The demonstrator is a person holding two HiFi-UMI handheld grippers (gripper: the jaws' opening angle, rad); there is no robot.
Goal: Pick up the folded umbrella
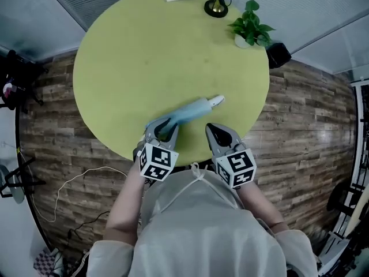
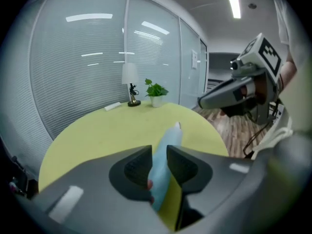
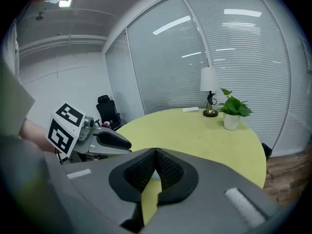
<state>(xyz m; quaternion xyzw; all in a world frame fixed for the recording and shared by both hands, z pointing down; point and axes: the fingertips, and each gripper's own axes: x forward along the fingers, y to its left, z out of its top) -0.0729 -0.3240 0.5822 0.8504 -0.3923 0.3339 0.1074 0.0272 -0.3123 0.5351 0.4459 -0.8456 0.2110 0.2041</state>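
folded umbrella (image 1: 190, 111): lies flat on the round yellow-green table (image 1: 144, 51), close to the near edge and within reach of the person. its length runs diagonally from near left to far right.

left gripper (image 1: 164, 127): positioned over the near-left end of the umbrella and angled down toward the table. its jaws are narrowly spread and straddle the umbrella body crosswise. in the left gripper view the blue body fills the gap between the two pads. a firm pinch cannot be confirmed, so this reads as the jaws set in place for the grasp. a hold near one end leaves the long far part unsupported; expect it to droop on lifting.

umbrella appearance: a slim, rounded bundle in a light blue cover, tapering toward a white tip (image 1: 216, 101) at the far-right end. a small red spot (image 2: 148, 183) shows beside the left pad; what it is cannot be told. the cover looks smooth and probably slides easily under a light grip.

right gripper (image 1: 214, 130): held just to the right of the umbrella, near the table's near edge, not touching it. its jaws are pressed together with nothing between them. it appears to be on standby, as one gripper is enough for this pick.
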